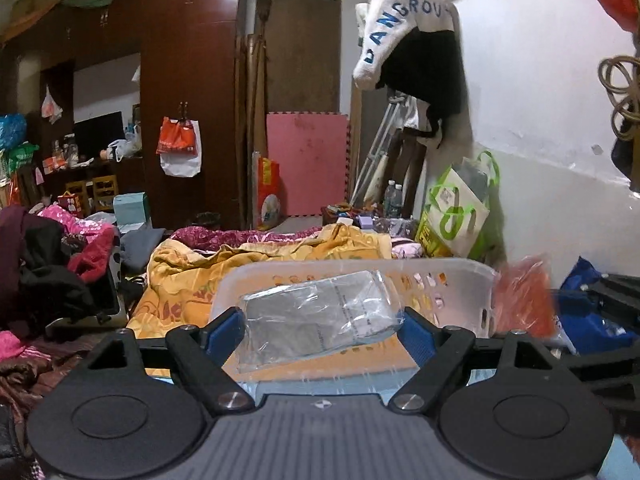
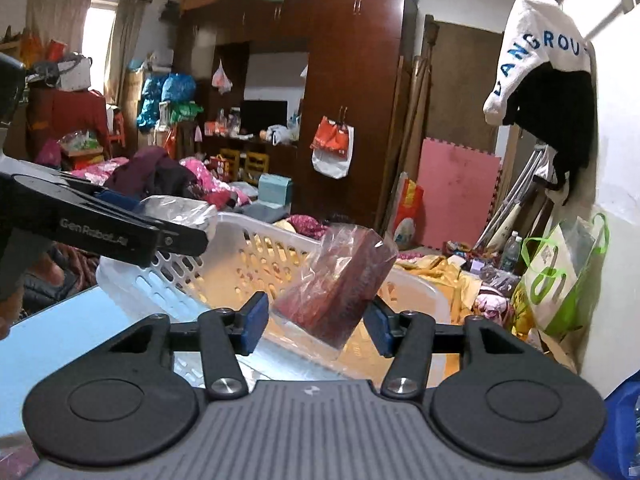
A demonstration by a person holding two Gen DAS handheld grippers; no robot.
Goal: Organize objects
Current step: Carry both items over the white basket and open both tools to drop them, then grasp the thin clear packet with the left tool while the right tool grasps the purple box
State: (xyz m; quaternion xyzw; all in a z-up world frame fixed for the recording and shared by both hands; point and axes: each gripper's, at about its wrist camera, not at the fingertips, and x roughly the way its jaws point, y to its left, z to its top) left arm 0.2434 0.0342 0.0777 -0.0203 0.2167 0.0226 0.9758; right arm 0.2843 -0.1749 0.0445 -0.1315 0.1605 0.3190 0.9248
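With both packets hanging over the white basket (image 2: 168, 280) and none visibly inside, sorting is looking barely begun: left gripper (image 1: 322, 330) is pinching the grey packet (image 1: 320, 316), right gripper (image 2: 316, 320) is pinching the red packet (image 2: 340, 280), both near its near rim.

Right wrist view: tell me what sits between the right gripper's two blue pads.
In the right wrist view, a red packet in clear plastic sits between the right gripper pads, above the white basket.
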